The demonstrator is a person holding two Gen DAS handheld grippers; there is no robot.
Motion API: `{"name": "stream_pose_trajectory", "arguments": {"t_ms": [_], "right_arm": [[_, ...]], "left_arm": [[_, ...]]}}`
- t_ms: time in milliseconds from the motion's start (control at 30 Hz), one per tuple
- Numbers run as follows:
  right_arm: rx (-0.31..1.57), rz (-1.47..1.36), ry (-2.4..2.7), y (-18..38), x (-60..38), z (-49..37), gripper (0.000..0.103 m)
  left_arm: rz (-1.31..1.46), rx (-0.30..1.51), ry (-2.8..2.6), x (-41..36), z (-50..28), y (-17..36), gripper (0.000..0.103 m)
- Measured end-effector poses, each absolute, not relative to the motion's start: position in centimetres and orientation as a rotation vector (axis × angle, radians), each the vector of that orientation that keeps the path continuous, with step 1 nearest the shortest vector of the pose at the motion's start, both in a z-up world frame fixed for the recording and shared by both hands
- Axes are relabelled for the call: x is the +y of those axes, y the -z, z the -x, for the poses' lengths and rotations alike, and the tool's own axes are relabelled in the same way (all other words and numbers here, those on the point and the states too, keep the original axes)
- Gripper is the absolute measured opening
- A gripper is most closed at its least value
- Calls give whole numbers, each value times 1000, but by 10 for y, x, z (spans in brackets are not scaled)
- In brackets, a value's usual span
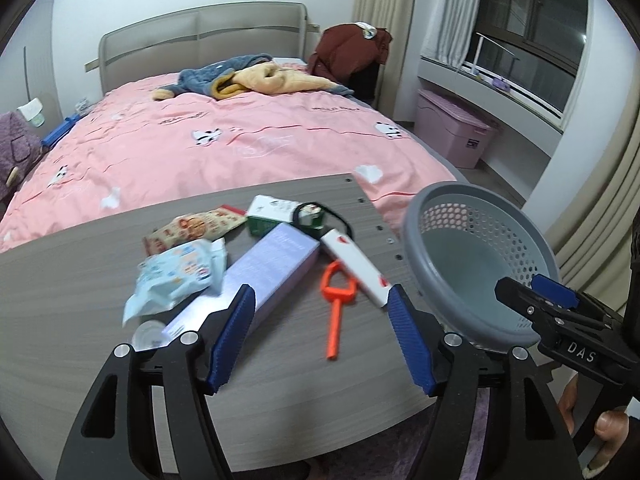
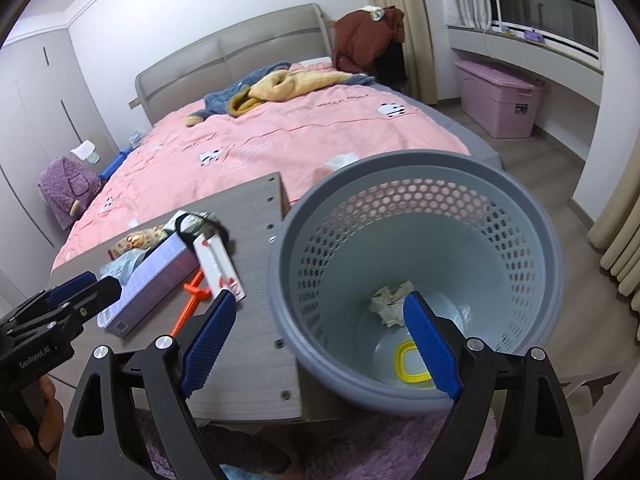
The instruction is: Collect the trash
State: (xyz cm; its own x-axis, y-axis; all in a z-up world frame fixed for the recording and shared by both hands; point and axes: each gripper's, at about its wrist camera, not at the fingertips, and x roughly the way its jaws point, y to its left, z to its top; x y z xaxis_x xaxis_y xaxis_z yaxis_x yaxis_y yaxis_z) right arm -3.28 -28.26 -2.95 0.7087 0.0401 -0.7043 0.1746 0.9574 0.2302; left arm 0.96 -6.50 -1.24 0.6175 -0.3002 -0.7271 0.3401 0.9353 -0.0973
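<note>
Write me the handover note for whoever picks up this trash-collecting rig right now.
Left claw: open, empty, over the table.
Right claw: open, empty, at the near rim of the grey bin.
Done: a crumpled paper wad and a yellow ring lie in the bin.
Left on the table: purple box, white-and-red box, orange tool, blue wipes pack, snack wrapper, green-and-white carton.
</note>
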Motion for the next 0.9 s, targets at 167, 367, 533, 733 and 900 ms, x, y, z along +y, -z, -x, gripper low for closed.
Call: {"name": "stream_pose_trajectory", "arguments": {"t_ms": [167, 367, 533, 733, 900], "right_arm": [[788, -281, 30, 32, -259, 31, 84], [800, -268, -15, 33, -240, 27, 84], [815, -250, -38, 38, -225, 21, 84], [835, -232, -64, 46, -212, 10, 84], [853, -216, -87, 51, -203, 0, 84]], "left_arm": [[-46, 829, 309, -36, -4, 16, 66], [-14, 837, 239, -4, -2, 23, 67], [7, 847, 181, 22, -5, 30, 67], [20, 868, 122, 42, -14, 39, 67], [20, 888, 87, 57, -21, 45, 67]]}}
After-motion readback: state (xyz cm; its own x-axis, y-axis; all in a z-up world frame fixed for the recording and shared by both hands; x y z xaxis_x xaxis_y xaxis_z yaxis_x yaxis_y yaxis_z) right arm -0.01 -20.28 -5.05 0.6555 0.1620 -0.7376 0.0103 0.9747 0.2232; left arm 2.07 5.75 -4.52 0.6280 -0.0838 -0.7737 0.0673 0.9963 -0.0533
